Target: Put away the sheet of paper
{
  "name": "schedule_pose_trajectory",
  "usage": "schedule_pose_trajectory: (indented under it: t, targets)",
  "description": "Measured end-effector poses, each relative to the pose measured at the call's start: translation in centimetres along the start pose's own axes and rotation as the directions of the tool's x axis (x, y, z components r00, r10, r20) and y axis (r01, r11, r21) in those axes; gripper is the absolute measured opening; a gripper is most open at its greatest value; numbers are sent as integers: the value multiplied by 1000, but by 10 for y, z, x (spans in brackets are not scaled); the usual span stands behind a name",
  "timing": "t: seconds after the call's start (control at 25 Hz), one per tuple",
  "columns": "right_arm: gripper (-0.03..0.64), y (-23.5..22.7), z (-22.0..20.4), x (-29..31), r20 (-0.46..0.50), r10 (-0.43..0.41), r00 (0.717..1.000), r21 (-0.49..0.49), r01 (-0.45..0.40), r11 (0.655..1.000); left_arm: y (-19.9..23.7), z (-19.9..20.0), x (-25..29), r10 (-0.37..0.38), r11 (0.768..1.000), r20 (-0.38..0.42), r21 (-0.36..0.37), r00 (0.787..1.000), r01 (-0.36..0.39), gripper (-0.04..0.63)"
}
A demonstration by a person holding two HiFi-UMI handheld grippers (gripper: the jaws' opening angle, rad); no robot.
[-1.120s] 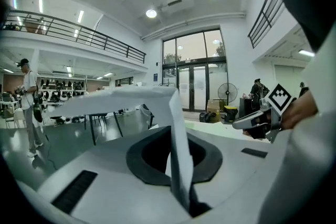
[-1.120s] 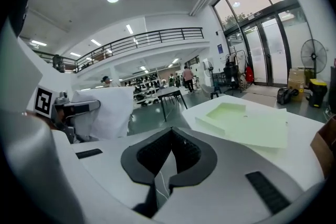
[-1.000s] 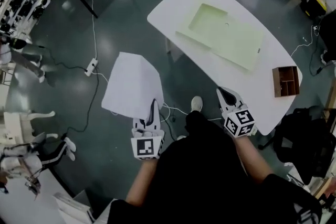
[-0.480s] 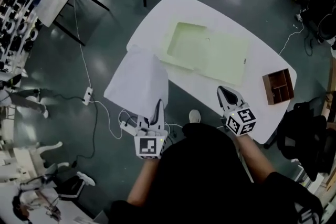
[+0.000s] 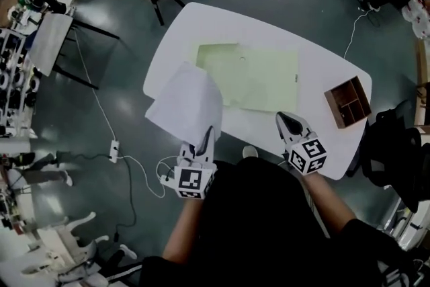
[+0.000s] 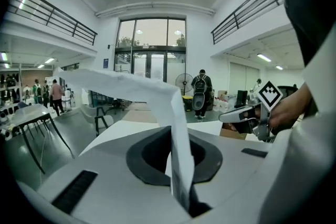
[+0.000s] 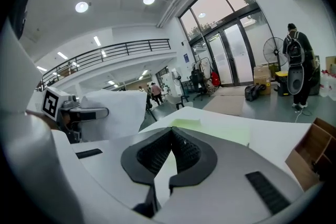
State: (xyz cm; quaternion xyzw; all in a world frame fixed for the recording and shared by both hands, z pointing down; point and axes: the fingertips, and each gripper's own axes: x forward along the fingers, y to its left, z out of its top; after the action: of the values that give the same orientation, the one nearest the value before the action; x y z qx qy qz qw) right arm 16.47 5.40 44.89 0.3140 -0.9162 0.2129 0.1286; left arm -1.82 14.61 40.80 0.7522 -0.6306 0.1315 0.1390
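Currently the one sheet of paper hangs over the white table at its near-left edge, an edge pinched in the closed left gripper. Best to lay it flat onto the one pale-green folder. The right gripper, closed and empty, could steady it. One wooden divided box.

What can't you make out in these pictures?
- Head view: the sheet of paper covers the green folder's lower-left corner.
- Head view: the wooden box is too small to tell whether its compartments hold anything.
- Right gripper view: the picture's right edge cuts that box off.
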Motion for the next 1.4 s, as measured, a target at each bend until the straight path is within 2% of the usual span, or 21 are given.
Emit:
schedule_pose_trajectory:
  t: [0.24,0.44,0.64,0.84,1.04,1.12,1.28,1.4]
  targets:
    - [-2,-26,0,-10,41,-66,997,130,60,990,-10,-10,46,-119,993,-70,8,990,120,3]
    - [-2,-28,-4,0,33,-96,995,136,91,986,-14,-22,91,-208,978,-119,-9,971,208,3]
    - [-2,-45,-2,15,12,-147,989,126,144,981,-22,-38,135,-322,947,-176,-70,930,315,3]
    - [-2,-53,-2,30,-21,-160,987,123,161,979,-22,-51,169,-397,918,-217,-109,892,382,3]
    - [-2,-62,-9,50,-68,-196,978,141,204,969,-19,-68,203,-472,881,-263,-114,841,459,2]
    - [-2,-64,-11,58,-83,-207,975,147,218,965,-15,-75,215,-494,869,-279,-128,824,478,2]
    - [-2,-70,-11,72,-107,-231,967,162,246,955,-7,-85,238,-513,859,-294,-163,807,486,2]
    - [-2,-71,-15,79,-127,-245,961,173,265,949,-7,-95,250,-534,845,-310,-197,786,497,2]
